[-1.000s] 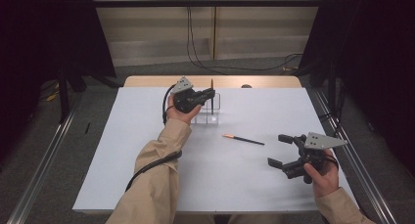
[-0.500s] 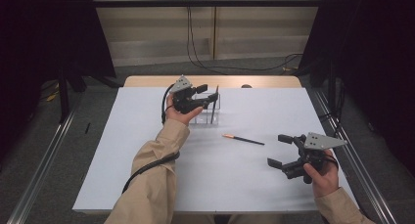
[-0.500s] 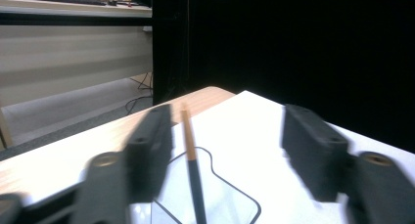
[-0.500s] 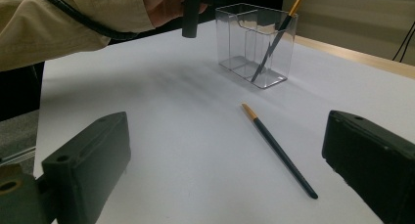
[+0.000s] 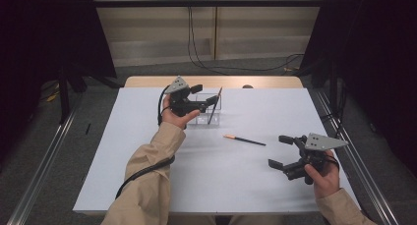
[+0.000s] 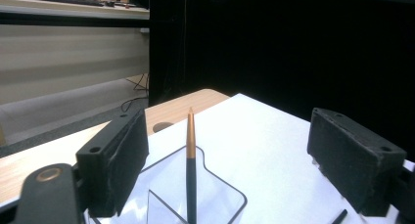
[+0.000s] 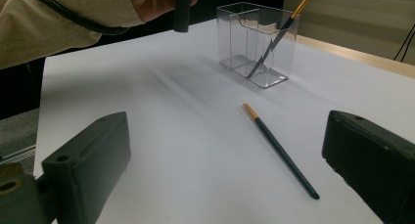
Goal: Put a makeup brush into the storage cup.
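In the clear holder (image 5: 206, 111) at twelve o'clock on the table (image 5: 123, 151) one pencil (image 5: 214, 106) leans, free between the left gripper (image 5: 209, 98), whose jaws have just been opening; at four o'clock, the right gripper (image 5: 281, 151) has its jaws apart and empty.

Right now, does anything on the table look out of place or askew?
One pen lies loose on the white table, apart from the clear holder, where the other pen leans. Nothing spilled or damaged.

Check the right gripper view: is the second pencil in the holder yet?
No, that pencil lies flat on the table, apart from the holder.
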`<state>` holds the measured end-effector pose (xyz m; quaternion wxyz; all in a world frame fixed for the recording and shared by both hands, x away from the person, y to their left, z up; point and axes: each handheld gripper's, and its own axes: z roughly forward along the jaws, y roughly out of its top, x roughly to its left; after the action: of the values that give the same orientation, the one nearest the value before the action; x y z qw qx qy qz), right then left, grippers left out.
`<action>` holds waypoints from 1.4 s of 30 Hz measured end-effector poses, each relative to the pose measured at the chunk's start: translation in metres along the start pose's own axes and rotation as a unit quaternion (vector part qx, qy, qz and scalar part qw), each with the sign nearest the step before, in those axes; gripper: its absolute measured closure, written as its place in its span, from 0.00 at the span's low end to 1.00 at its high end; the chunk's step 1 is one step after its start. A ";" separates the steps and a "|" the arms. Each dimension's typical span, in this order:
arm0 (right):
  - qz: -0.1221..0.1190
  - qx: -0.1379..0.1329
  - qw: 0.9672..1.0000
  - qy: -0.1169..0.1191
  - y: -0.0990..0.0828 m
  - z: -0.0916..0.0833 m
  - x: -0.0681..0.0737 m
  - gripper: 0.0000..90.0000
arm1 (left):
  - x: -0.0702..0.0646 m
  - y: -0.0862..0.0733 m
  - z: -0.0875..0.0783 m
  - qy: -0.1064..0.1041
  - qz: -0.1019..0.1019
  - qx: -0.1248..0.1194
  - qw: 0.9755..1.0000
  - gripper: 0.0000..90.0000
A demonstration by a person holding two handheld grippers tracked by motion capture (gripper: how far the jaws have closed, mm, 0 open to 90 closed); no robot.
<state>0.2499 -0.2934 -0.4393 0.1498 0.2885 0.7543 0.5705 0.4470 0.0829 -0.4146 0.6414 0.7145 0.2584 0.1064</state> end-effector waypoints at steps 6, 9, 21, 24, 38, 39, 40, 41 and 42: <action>-0.001 0.003 1.000 0.001 0.000 0.002 0.000 0.04 | -0.001 -0.002 -0.008 -0.006 0.000 0.005 1.000 0.14; -0.001 0.002 1.000 0.001 0.000 0.002 0.000 0.04 | -0.003 -0.001 -0.011 -0.008 0.000 0.000 1.000 0.13; -0.003 0.000 1.000 0.005 0.001 0.004 0.001 0.04 | -0.009 -0.001 -0.032 -0.015 0.004 -0.004 1.000 0.09; -0.003 0.001 1.000 0.005 0.001 0.004 0.001 0.04 | -0.010 -0.003 -0.037 -0.017 0.005 -0.003 1.000 0.06; -0.004 -0.001 1.000 0.005 0.001 0.003 0.002 0.04 | -0.011 -0.007 -0.064 -0.010 0.028 0.003 1.000 0.01; -0.005 0.000 1.000 0.005 0.001 0.003 0.002 0.04 | -0.011 -0.008 -0.066 -0.013 0.028 0.003 1.000 0.01; -0.005 0.001 1.000 0.005 0.001 0.003 0.002 0.04 | -0.010 -0.008 -0.068 -0.012 0.025 0.003 1.000 0.01; -0.004 0.000 1.000 0.005 0.001 0.003 0.002 0.04 | -0.010 -0.008 -0.070 -0.010 0.023 0.002 1.000 0.01; -0.004 0.000 1.000 0.005 0.001 0.004 0.001 0.04 | -0.009 -0.009 -0.073 -0.009 0.022 0.001 1.000 0.01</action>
<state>0.2510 -0.2896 -0.4394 0.1485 0.2824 0.7562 0.5713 0.4016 0.1420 -0.4104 0.6403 0.7217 0.2369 0.1142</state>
